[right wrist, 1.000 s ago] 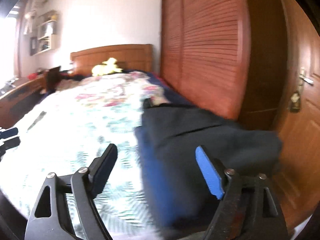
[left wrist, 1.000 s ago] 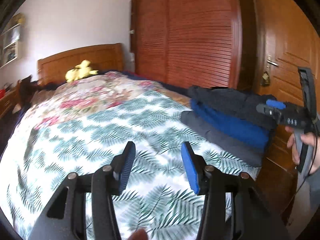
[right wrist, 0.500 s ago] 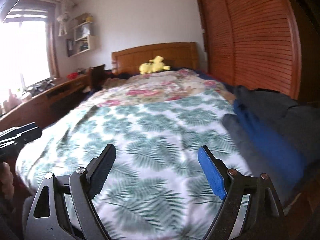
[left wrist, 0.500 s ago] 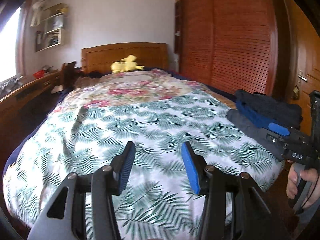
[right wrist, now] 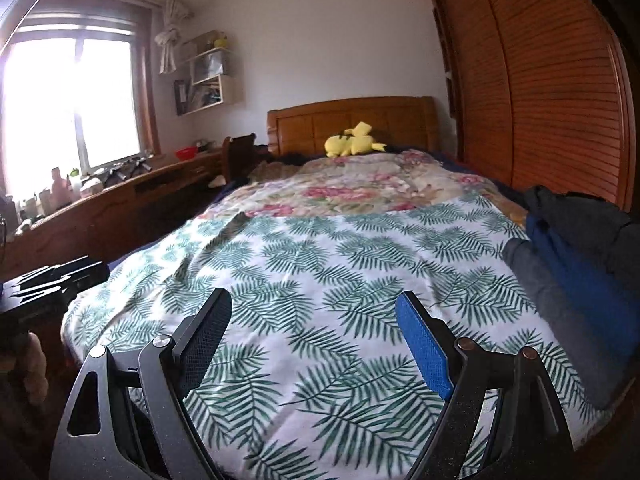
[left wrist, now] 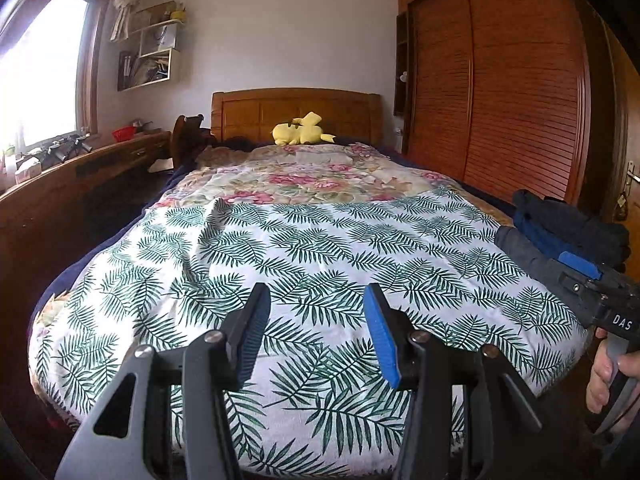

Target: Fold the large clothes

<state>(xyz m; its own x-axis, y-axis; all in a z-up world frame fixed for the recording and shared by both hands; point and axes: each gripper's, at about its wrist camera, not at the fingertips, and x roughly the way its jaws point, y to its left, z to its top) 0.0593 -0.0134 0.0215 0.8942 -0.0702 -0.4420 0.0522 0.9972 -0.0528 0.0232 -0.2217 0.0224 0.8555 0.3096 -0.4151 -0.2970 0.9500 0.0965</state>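
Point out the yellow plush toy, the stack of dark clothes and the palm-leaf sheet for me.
yellow plush toy (left wrist: 298, 131): left wrist view, on its body.
stack of dark clothes (right wrist: 576, 264): right wrist view, on the blue layer.
palm-leaf sheet (left wrist: 320, 248): left wrist view, on its bare middle.

We note the task's clothes as a stack of folded garments (left wrist: 560, 232) at the right edge of the bed, toward its foot end, just in front of the slatted wardrobe doors. The stack has three layers that we can separate by colour: a grey garment (right wrist: 560, 300) at the bottom, spread widest and reaching furthest onto the leaf-print cover; a bright blue garment (right wrist: 580, 268) on top of it; a dark navy or black garment (right wrist: 576, 208) uppermost, bulkier and somewhat rumpled, its top uneven. All three lie flat and are in contact, edges roughly aligned along the bed's side. We cannot tell the garment types from either view.
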